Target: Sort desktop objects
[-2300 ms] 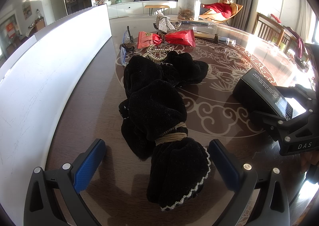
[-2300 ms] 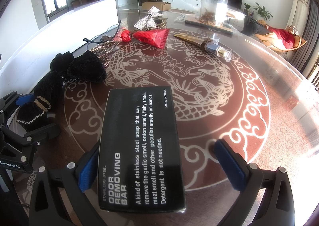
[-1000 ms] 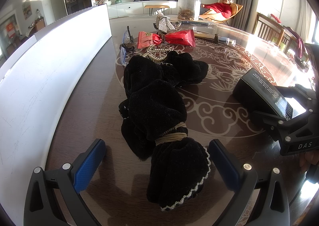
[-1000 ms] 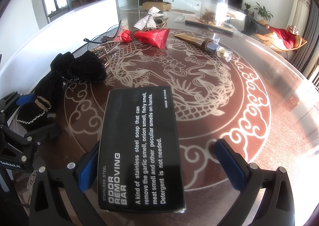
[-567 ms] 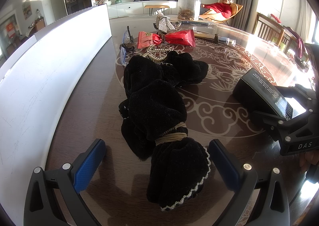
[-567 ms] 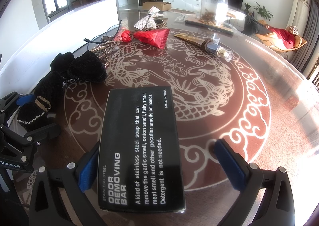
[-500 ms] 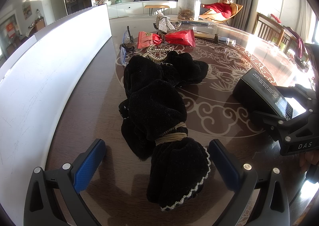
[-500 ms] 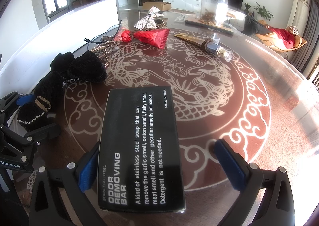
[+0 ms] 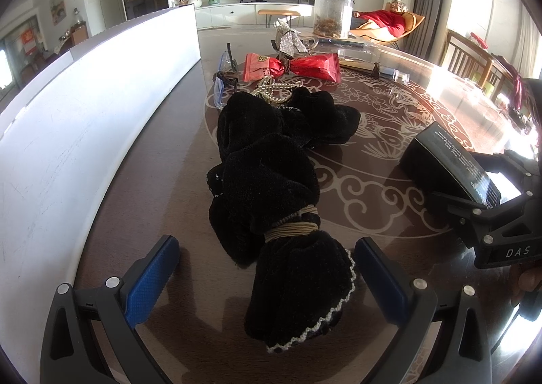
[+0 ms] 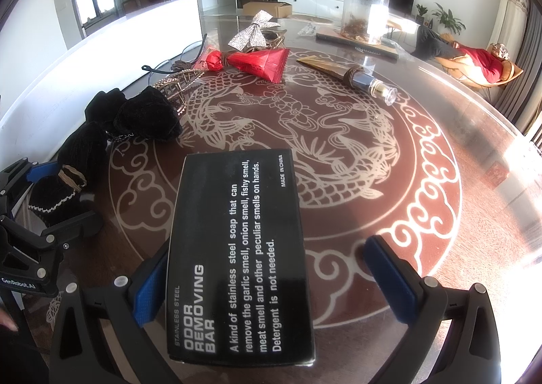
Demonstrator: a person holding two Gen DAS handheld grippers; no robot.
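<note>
A black velvet pouch [image 9: 271,180] tied with tan cord lies on the round table, and its frilled end sits between the fingers of my open left gripper [image 9: 267,269]. Neither blue pad touches it. A black box [image 10: 237,248] printed "odor removing bar" lies flat between the fingers of my open right gripper [image 10: 271,272]. Its left side is close against the left pad, and a wide gap separates it from the right pad [image 10: 389,265]. The right wrist view shows the left gripper [image 10: 57,197] around the pouch [image 10: 142,116] at the left.
Further back lie red packets [image 10: 257,60] tied together, a silver bow [image 10: 254,32], a gold tube [image 10: 355,74] with a clear cap, a gold hair clip [image 9: 274,91], glasses [image 9: 223,79] and a clear jar [image 10: 366,15]. A white panel [image 9: 84,106] runs along the left.
</note>
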